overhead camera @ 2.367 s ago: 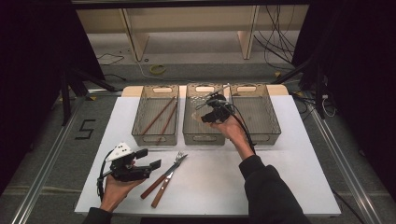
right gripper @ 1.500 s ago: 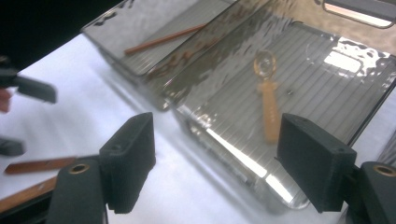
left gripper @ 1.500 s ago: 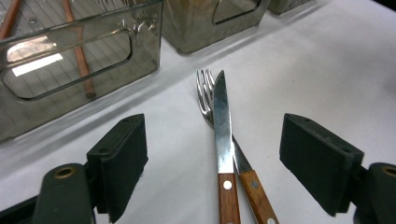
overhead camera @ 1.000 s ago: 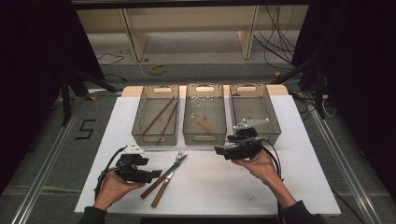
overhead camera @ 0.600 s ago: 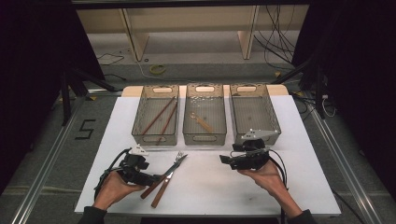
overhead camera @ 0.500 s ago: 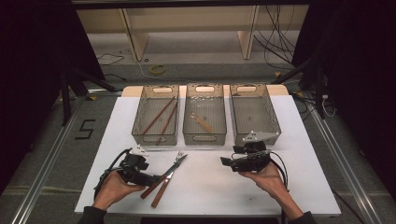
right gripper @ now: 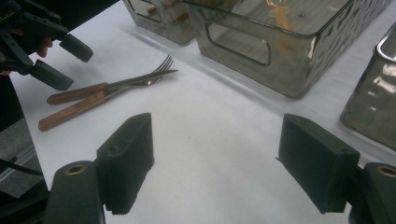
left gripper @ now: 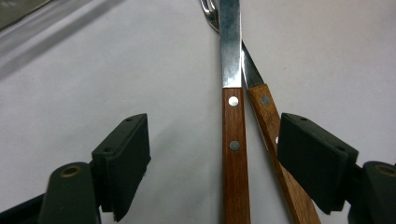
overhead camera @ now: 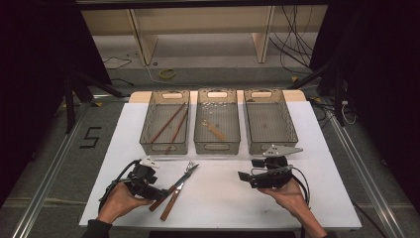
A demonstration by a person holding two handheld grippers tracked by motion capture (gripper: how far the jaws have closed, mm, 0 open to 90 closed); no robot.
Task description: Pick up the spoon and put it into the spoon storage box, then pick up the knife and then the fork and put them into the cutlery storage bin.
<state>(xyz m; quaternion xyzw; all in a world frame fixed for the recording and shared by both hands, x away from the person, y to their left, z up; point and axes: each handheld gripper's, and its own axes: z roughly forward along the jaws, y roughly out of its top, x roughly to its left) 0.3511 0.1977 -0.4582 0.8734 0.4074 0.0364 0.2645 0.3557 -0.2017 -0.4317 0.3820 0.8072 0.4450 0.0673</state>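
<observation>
Right gripper has pulled back from the middle bin to the near table, jaws spread, nothing in them. Left gripper unmoved over the last second, jaws wide, straddling the wood-handled knife; crossed fork runs under the right pad. Neither is pinched; both lie flat on the table.

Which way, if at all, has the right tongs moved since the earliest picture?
Yes. The right tongs have come from above the middle bin back toward the person, now low over the white mat in front of the right bin.
</observation>
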